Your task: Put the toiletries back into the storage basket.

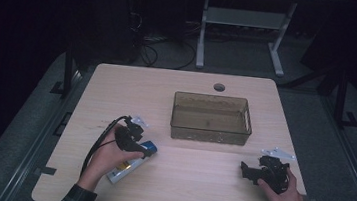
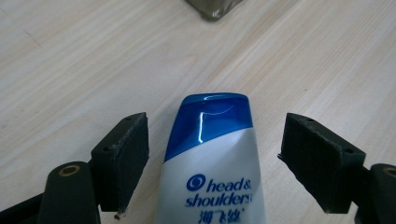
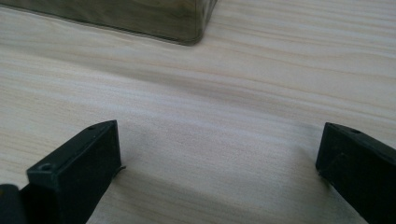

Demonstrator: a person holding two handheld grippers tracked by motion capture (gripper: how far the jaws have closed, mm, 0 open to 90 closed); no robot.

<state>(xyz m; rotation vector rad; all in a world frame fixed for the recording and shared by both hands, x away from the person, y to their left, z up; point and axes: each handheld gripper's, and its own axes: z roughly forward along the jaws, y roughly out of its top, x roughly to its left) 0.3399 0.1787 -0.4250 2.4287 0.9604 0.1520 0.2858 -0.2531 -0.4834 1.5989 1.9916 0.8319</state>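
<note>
A dark room is surrounding a pale wood-grain bench (image 1: 193, 182), with a metal frame stand showing on the floor beyond its far edge and a round cable hole near that edge.

At the left of the high view, the person's left hand is holding the left claw (image 1: 147, 151) low over a shampoo bottle (image 1: 129, 165) that is lying flat on the bench near the front left. The bottle's long axis is running diagonally, from the front left toward the far right, with its blue cap end pointing toward the bin and its white body trailing back under the hand. In the left gripper view the bottle (image 2: 210, 163) is showing a glossy blue flip cap catching a streak of light, a white body below it, and blue "head & shoulders" lettering with a round logo and a line of other characters underneath. The left claw (image 2: 212, 158) is standing wide open, one black jaw on each side of the bottle's neck, both clear of it with bench showing in the gaps.

In the middle, a translucent brownish bin (image 1: 210, 129) is sitting further back on the bench, well apart from the bottle.

At the right, the right hand is holding the right claw (image 1: 245, 170) just above bare bench. Its jaws are spread wide with nothing between them, and a corner of the bin (image 3: 140, 18) is showing ahead.
</note>
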